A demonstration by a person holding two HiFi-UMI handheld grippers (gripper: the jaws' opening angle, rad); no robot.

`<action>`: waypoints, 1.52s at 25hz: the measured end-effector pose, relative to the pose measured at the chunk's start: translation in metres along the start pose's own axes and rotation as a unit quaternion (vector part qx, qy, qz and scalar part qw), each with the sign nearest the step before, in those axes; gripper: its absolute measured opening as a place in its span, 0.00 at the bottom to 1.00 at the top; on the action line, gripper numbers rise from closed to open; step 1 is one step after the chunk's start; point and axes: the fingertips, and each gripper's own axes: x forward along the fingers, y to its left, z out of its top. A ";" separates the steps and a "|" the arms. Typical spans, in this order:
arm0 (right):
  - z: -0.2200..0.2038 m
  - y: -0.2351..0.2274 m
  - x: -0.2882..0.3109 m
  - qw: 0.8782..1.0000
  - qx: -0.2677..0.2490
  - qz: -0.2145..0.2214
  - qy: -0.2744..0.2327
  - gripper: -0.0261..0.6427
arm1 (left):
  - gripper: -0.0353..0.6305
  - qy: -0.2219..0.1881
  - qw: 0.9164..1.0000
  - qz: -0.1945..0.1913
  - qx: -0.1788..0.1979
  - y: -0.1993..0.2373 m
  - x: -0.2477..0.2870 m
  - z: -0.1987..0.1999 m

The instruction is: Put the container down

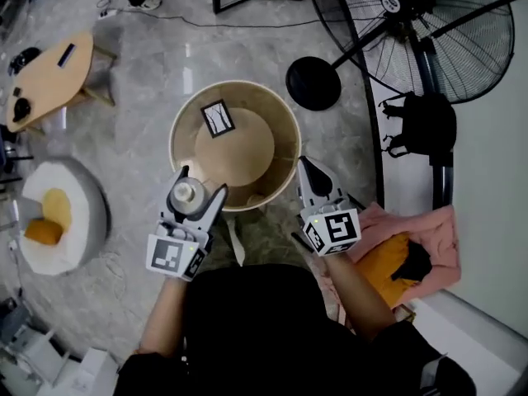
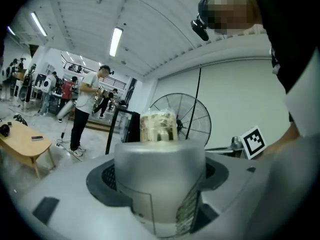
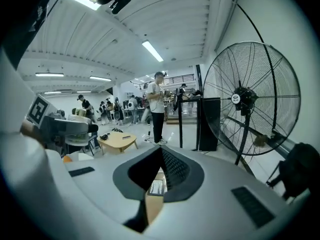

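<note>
The container (image 1: 186, 194) is a clear jar with a grey lid and pale yellowish contents. My left gripper (image 1: 200, 183) is shut on it, holding it at the near left rim of the round tan table (image 1: 280, 122). In the left gripper view the container (image 2: 160, 169) fills the space between the jaws, lid towards the camera. My right gripper (image 1: 307, 173) hovers at the table's near right rim. Its jaws are shut with nothing between them, and in the right gripper view the right gripper (image 3: 159, 171) shows its dark pads meeting.
A black-bordered card (image 1: 218, 118) lies on the round table. A large fan (image 1: 429, 31) with a black base (image 1: 313, 82) stands at the right. Pink and orange cloth (image 1: 404, 250) lies by my right arm. At the left are a white round cushion (image 1: 78, 221) and a low wooden table (image 1: 49, 77).
</note>
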 end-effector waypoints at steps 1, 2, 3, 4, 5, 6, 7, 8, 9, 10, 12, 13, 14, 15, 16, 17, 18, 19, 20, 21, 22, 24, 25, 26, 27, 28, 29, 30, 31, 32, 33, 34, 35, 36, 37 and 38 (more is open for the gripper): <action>-0.008 -0.005 0.005 1.000 0.008 -0.013 0.006 0.07 | 0.59 0.010 1.000 -0.014 0.002 0.001 0.010 -0.011; -0.018 -0.009 0.008 0.999 0.020 -0.028 0.012 0.07 | 0.59 0.020 0.999 -0.030 0.009 0.002 0.019 -0.021; -0.029 -0.010 0.011 0.998 0.036 -0.041 0.019 0.07 | 0.59 0.029 0.998 -0.047 0.017 0.003 0.028 -0.032; -0.040 -0.009 0.013 0.997 0.050 -0.051 0.025 0.07 | 0.59 0.038 0.997 -0.062 0.023 0.004 0.035 -0.044; -0.052 -0.007 0.015 0.996 0.060 -0.056 0.031 0.07 | 0.59 0.050 0.996 -0.075 0.021 0.005 0.040 -0.057; -0.062 -0.005 0.017 0.996 0.065 -0.058 0.035 0.07 | 0.59 0.062 0.994 -0.084 0.015 0.006 0.045 -0.072; -0.070 -0.006 0.022 0.996 0.065 -0.057 0.037 0.07 | 0.59 0.071 0.993 -0.090 0.009 0.009 0.053 -0.085; -0.077 -0.008 0.028 0.996 0.065 -0.056 0.038 0.07 | 0.59 0.076 0.993 -0.093 0.007 0.013 0.062 -0.097; -0.085 -0.012 0.034 0.995 0.066 -0.055 0.041 0.07 | 0.59 0.079 0.993 -0.092 0.006 0.017 0.071 -0.108; -0.095 -0.016 0.037 0.995 0.067 -0.056 0.045 0.07 | 0.59 0.082 0.993 -0.088 0.005 0.020 0.079 -0.120; -0.115 -0.026 0.048 0.995 0.065 -0.057 0.049 0.07 | 0.59 0.085 0.993 -0.075 0.013 0.028 0.096 -0.143; -0.124 -0.032 0.057 0.995 0.061 -0.055 0.049 0.07 | 0.59 0.084 0.994 -0.069 0.023 0.032 0.106 -0.154; -0.133 -0.038 0.067 0.996 0.054 -0.053 0.049 0.07 | 0.59 0.082 0.994 -0.064 0.032 0.037 0.117 -0.167; -0.141 -0.044 0.077 0.996 0.047 -0.050 0.049 0.07 | 0.59 0.081 0.994 -0.060 0.036 0.042 0.127 -0.180; -0.150 -0.050 0.087 0.997 0.042 -0.049 0.051 0.07 | 0.59 0.083 0.994 -0.057 0.035 0.046 0.135 -0.195; -0.158 -0.056 0.095 0.997 0.039 -0.049 0.052 0.07 | 0.59 0.088 0.994 -0.056 0.034 0.050 0.142 -0.210; -0.167 -0.062 0.103 0.997 0.039 -0.050 0.052 0.07 | 0.59 0.093 0.993 -0.057 0.035 0.053 0.150 -0.225; -0.175 -0.068 0.111 0.997 0.040 -0.052 0.051 0.07 | 0.59 0.096 0.993 -0.061 0.038 0.056 0.158 -0.238; -0.184 -0.074 0.118 0.996 0.042 -0.054 0.049 0.07 | 0.59 0.097 0.992 -0.066 0.044 0.059 0.166 -0.251; -0.194 -0.080 0.124 0.996 0.045 -0.056 0.049 0.07 | 0.59 0.095 0.992 -0.072 0.052 0.061 0.174 -0.263; -0.206 -0.085 0.129 0.996 0.048 -0.059 0.050 0.07 | 0.59 0.093 0.991 -0.079 0.062 0.063 0.182 -0.275; -0.232 -0.091 0.136 0.995 0.056 -0.063 0.058 0.07 | 0.59 0.088 0.989 -0.091 0.080 0.067 0.198 -0.299; -0.244 -0.093 0.139 0.994 0.059 -0.063 0.062 0.07 | 0.59 0.088 0.988 -0.094 0.083 0.070 0.205 -0.311; -0.255 -0.093 0.142 0.994 0.059 -0.062 0.066 0.07 | 0.59 0.089 0.988 -0.095 0.083 0.073 0.213 -0.322; -0.266 -0.093 0.145 0.994 0.058 -0.060 0.070 0.07 | 0.59 0.090 0.988 -0.095 0.083 0.077 0.221 -0.333; -0.276 -0.094 0.148 0.994 0.058 -0.058 0.073 0.07 | 0.59 0.090 0.987 -0.096 0.087 0.080 0.228 -0.343; -0.286 -0.095 0.150 0.994 0.059 -0.057 0.076 0.07 | 0.59 0.090 0.986 -0.098 0.096 0.082 0.236 -0.354; -0.294 -0.097 0.152 0.993 0.061 -0.057 0.078 0.07 | 0.59 0.090 0.985 -0.103 0.105 0.083 0.243 -0.365; -0.302 -0.101 0.153 0.993 0.062 -0.060 0.081 0.07 | 0.59 0.092 0.983 -0.108 0.114 0.083 0.250 -0.376; -0.310 -0.104 0.154 0.992 0.059 -0.065 0.087 0.07 | 0.59 0.094 0.982 -0.114 0.119 0.082 0.257 -0.387; -0.319 -0.109 0.155 0.991 0.052 -0.073 0.096 0.07 | 0.59 0.096 0.981 -0.120 0.119 0.081 0.264 -0.397; -0.327 -0.114 0.157 0.990 0.045 -0.081 0.107 0.07 | 0.59 0.097 0.981 -0.126 0.115 0.081 0.271 -0.406; -0.336 -0.119 0.159 0.989 0.041 -0.086 0.115 0.07 | 0.59 0.096 0.981 -0.131 0.105 0.080 0.278 -0.415; -0.343 -0.123 0.161 0.988 0.042 -0.088 0.119 0.07 | 0.59 0.095 0.982 -0.134 0.090 0.079 0.284 -0.422; -0.349 -0.126 0.162 0.988 0.044 -0.089 0.122 0.07 | 0.59 0.097 0.983 -0.135 0.074 0.079 0.289 -0.429; -0.354 -0.129 0.163 0.987 0.046 -0.089 0.124 0.07 | 0.59 0.100 0.984 -0.134 0.063 0.079 0.294 -0.437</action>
